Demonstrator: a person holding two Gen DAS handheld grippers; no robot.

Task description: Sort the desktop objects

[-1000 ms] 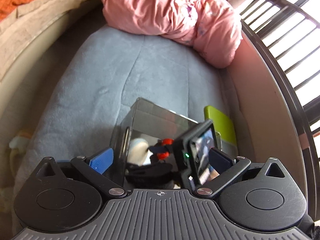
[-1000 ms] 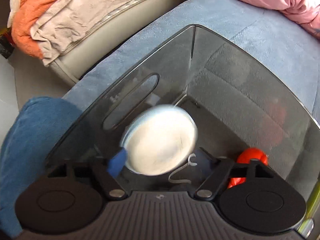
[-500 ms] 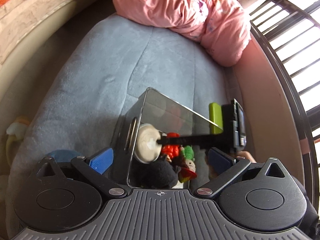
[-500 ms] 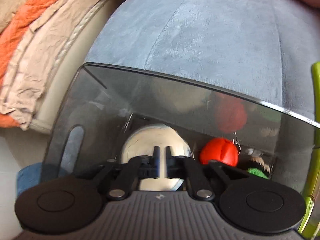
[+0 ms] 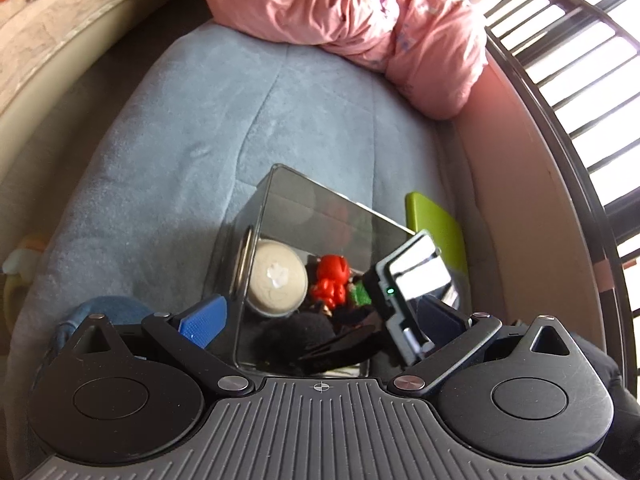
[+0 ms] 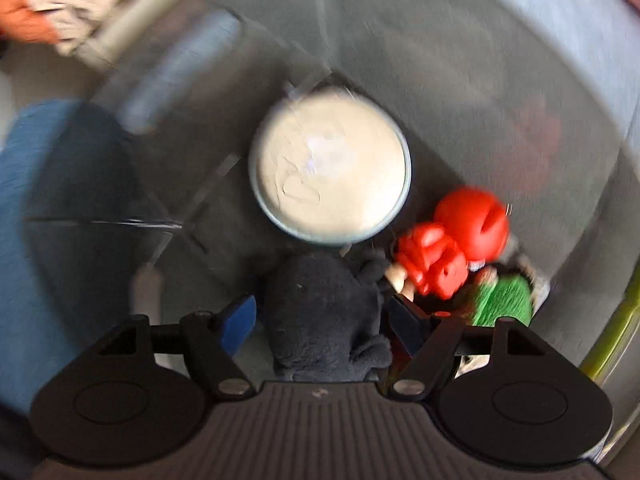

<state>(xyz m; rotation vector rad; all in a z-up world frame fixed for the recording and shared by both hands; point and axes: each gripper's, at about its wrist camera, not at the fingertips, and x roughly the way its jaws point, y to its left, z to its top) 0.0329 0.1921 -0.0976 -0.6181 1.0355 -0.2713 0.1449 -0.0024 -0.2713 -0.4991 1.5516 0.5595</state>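
One round tin (image 6: 330, 166), two red figures (image 6: 452, 248)

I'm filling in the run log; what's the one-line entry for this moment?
stage: sorting into clear bin | right gripper: open, jaws just opening, over dark plush toy | left gripper: open, empty | in bin: round tin, red figure

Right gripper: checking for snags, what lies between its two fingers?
A dark plush toy sits between the open right gripper's fingers, seen in the right wrist view.
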